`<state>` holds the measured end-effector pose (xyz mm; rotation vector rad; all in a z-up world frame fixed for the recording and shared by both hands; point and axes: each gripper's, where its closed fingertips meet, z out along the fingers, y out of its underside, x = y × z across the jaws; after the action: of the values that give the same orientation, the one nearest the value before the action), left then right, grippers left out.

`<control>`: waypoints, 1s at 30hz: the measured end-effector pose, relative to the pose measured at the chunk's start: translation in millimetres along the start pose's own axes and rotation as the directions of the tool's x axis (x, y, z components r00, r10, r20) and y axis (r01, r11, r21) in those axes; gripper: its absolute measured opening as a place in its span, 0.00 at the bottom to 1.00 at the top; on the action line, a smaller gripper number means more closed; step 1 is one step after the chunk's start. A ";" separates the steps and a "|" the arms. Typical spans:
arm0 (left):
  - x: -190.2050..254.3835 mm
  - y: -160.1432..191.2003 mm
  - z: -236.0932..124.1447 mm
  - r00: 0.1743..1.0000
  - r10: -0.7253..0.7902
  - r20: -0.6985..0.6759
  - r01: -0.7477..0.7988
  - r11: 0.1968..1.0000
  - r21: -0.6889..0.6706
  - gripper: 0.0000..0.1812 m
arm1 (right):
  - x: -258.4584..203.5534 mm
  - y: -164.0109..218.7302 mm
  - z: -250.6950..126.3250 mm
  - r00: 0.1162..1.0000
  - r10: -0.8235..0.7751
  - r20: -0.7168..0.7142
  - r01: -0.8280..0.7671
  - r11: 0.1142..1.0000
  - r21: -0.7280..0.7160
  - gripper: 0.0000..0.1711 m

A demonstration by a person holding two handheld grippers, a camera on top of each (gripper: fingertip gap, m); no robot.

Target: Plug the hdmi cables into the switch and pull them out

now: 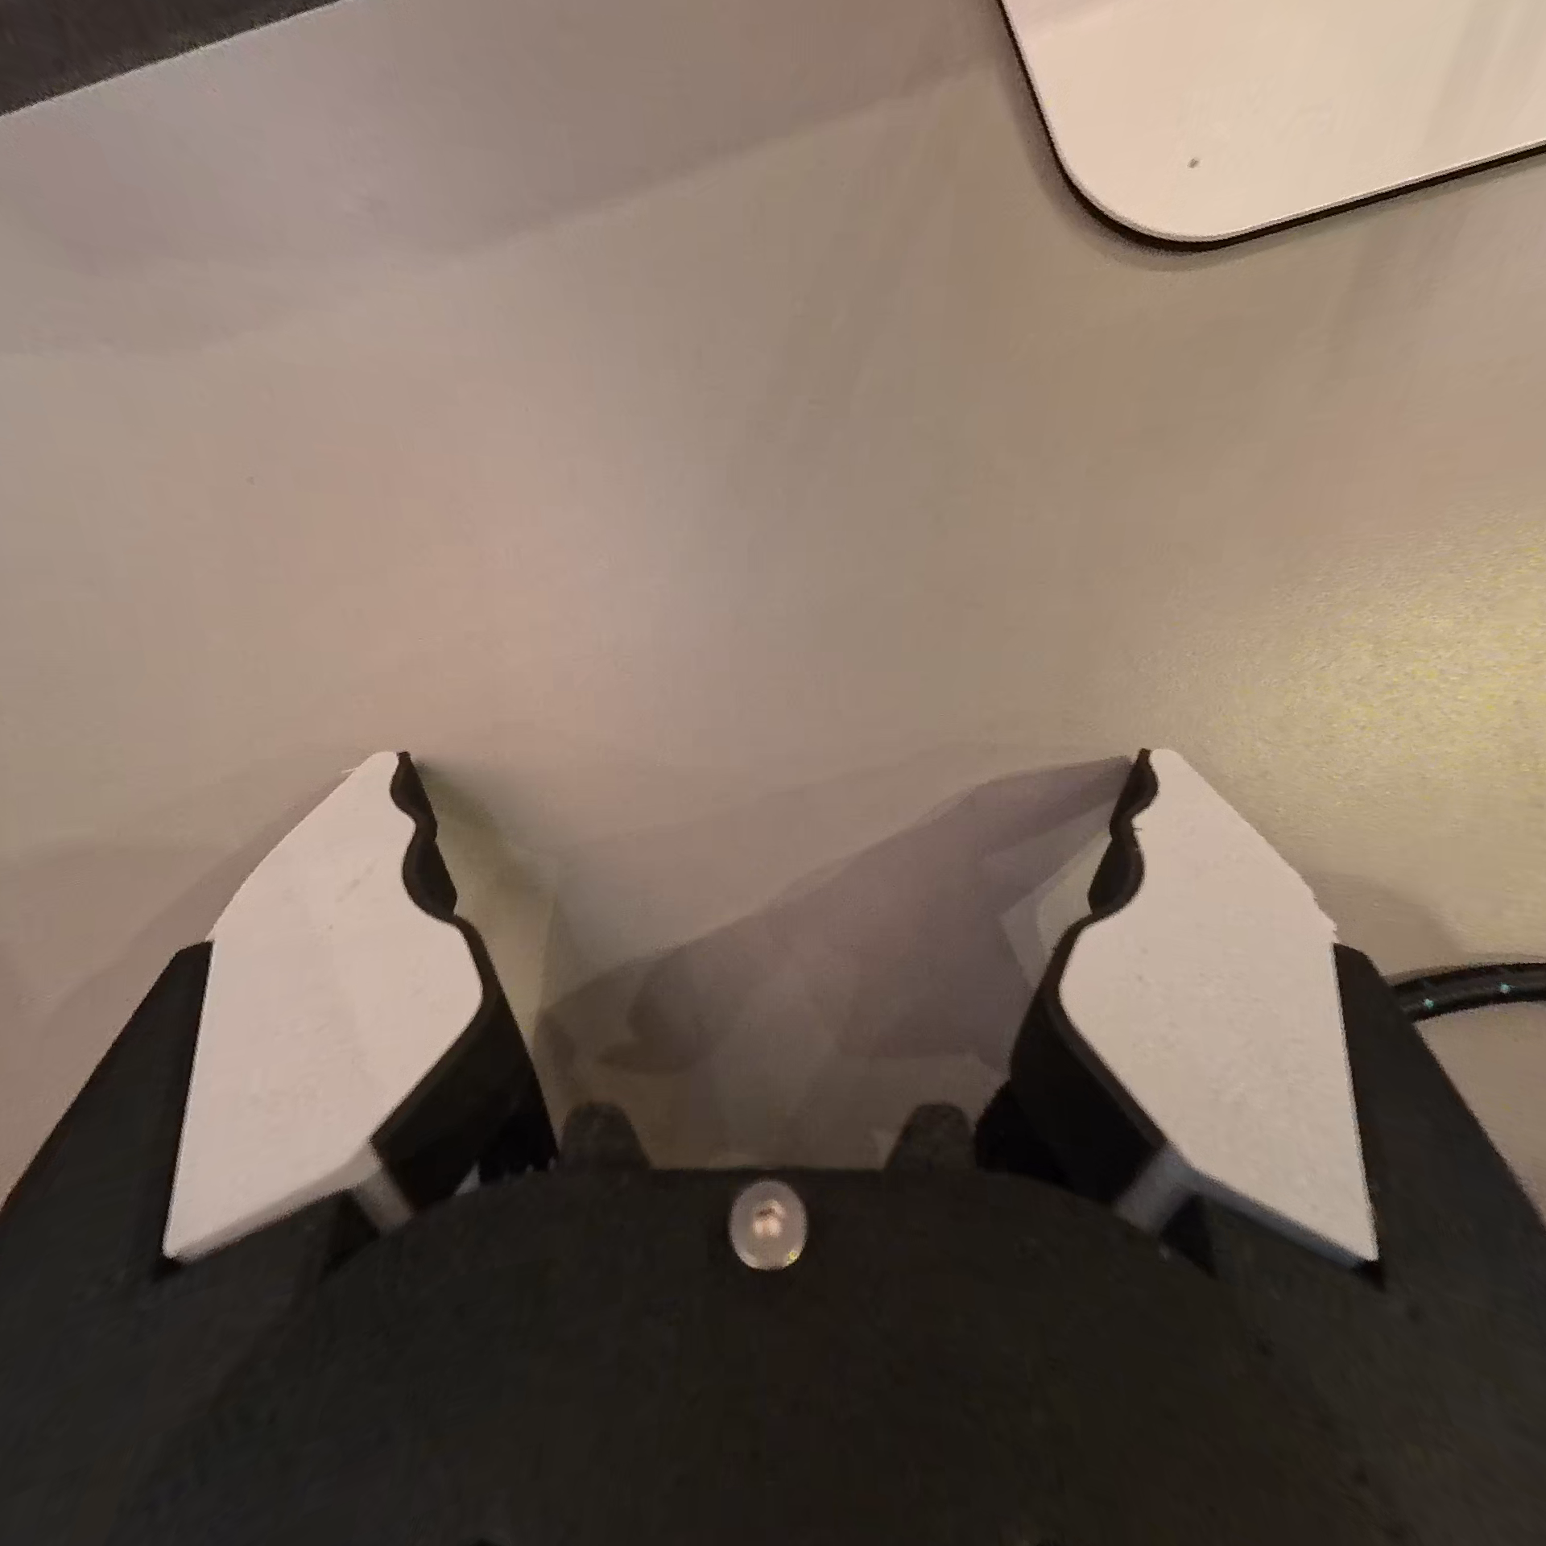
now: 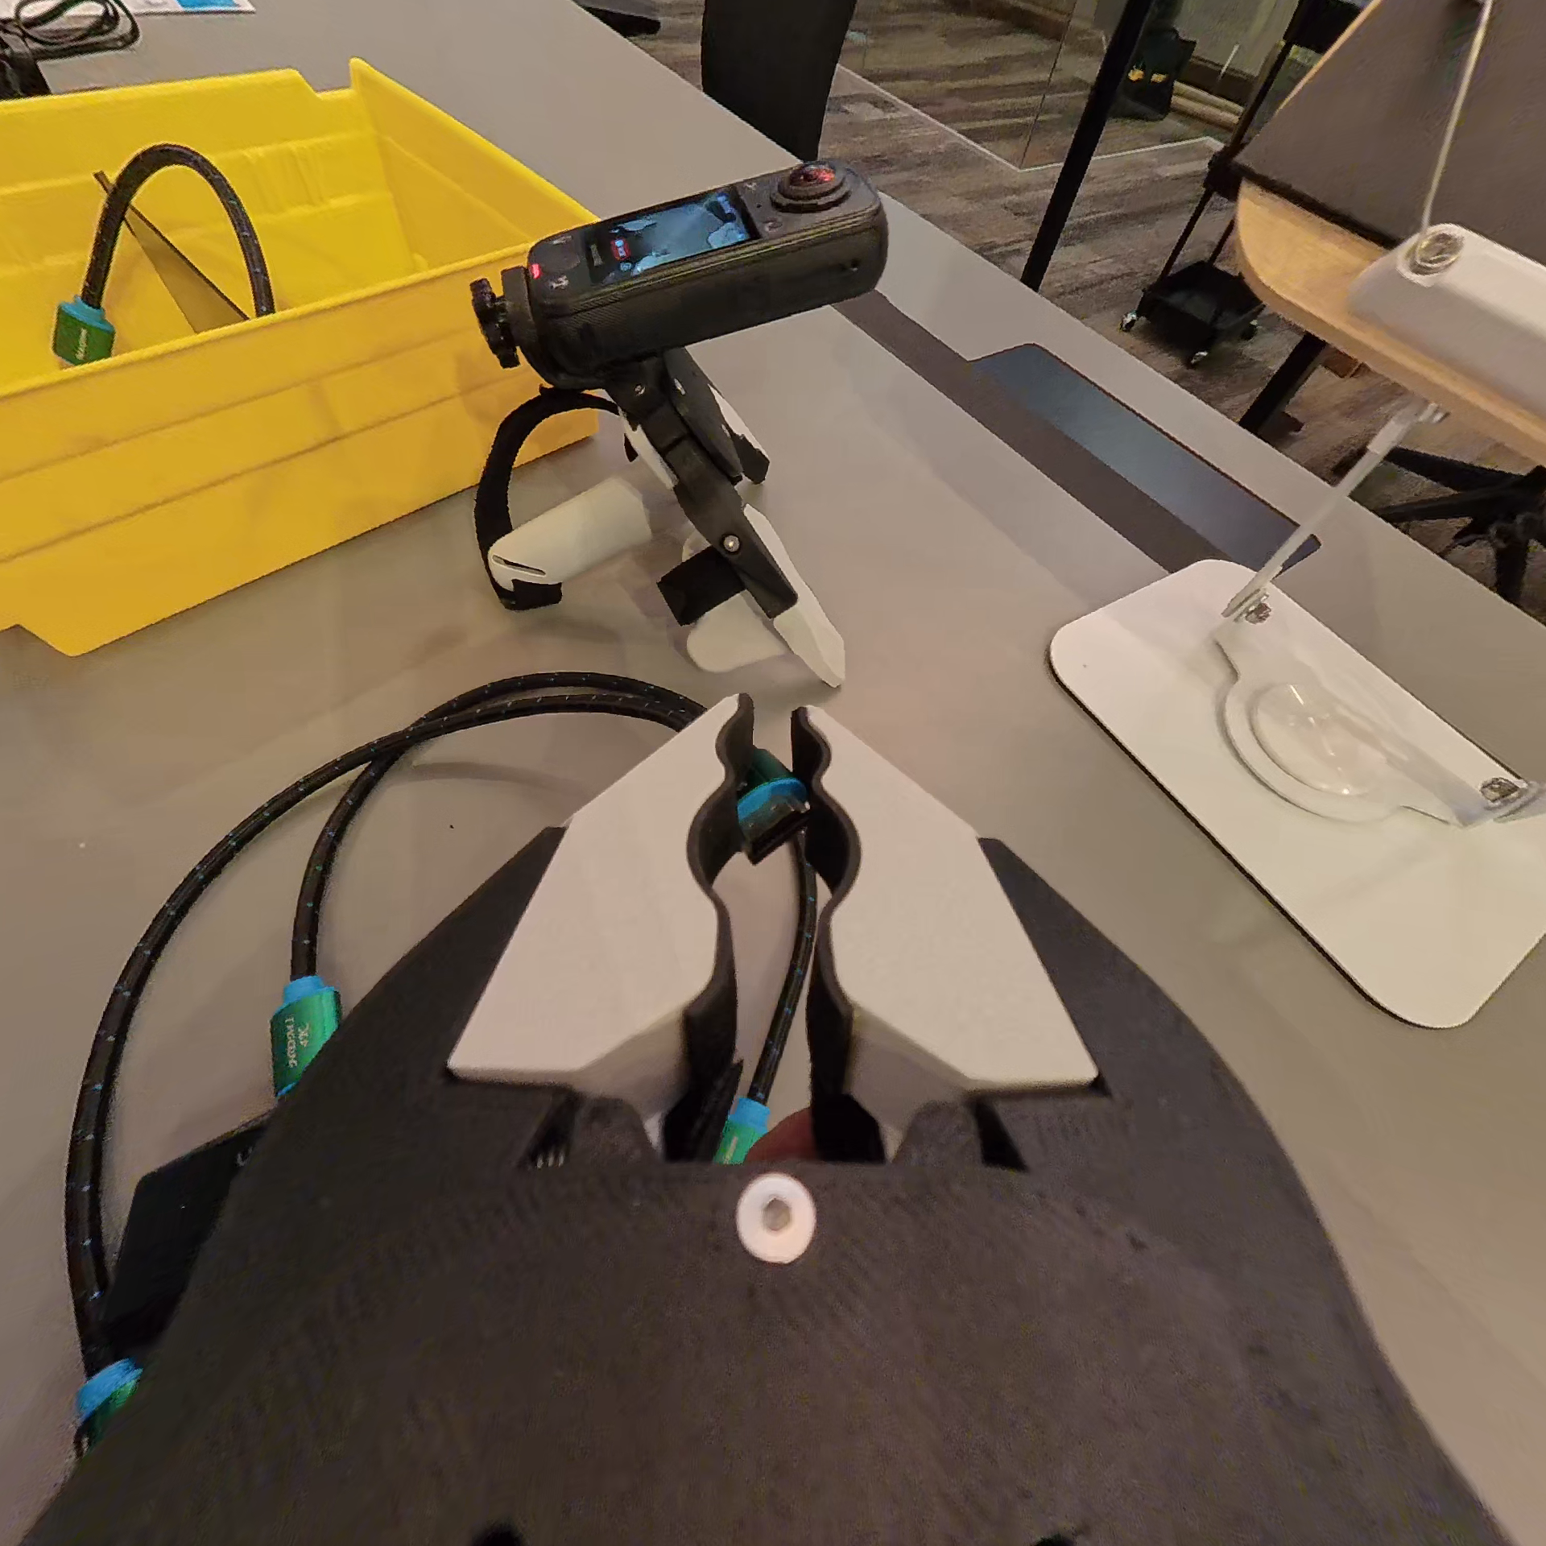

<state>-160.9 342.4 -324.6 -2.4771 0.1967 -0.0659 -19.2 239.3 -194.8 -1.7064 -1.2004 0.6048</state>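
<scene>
My right gripper (image 2: 774,711) is shut on the green-and-blue plug (image 2: 765,803) of a black braided HDMI cable (image 2: 519,698) and holds it just above the grey table (image 2: 962,544). The black switch (image 2: 180,1213) lies at lower left, mostly hidden behind my gripper. Two other green plugs (image 2: 305,1033) (image 2: 109,1405) sit at its edges; whether they are seated is hidden. A third plug (image 2: 740,1129) shows between my fingers. My left gripper (image 1: 771,757) is open and empty, low over the table; it also shows in the right wrist view (image 2: 770,657), just beyond the held plug.
A yellow bin (image 2: 276,435) at the back left holds another cable (image 2: 192,167). A white stand base (image 2: 1305,803) (image 1: 1255,109) with a clear lens sits at the right. A cable (image 1: 1464,983) runs by my left gripper's right finger. The table edge runs along the far right. The black switch (image 2: 180,1213) sits 20 centimeters or so from the ends of my right fingers.
</scene>
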 end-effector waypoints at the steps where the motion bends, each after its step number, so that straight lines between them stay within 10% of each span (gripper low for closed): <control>1: 0.0 0.0 0.0 1.000 0.000 0.000 0.000 1.000 0.000 0.80 | -0.6 0.5 0.6 1.000 0.000 0.001 0.000 1.000 -0.002 0.04; 30: -0.2 0.0 -0.1 1.000 0.000 0.000 0.000 1.000 0.000 0.81 | 18.0 14.9 -45.3 0.965 0.187 -0.182 -0.161 0.975 0.150 0.03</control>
<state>-161.1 342.4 -324.5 -2.4772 0.1967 -0.0659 30.9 236.0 -185.9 -1.7241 -0.8584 0.5940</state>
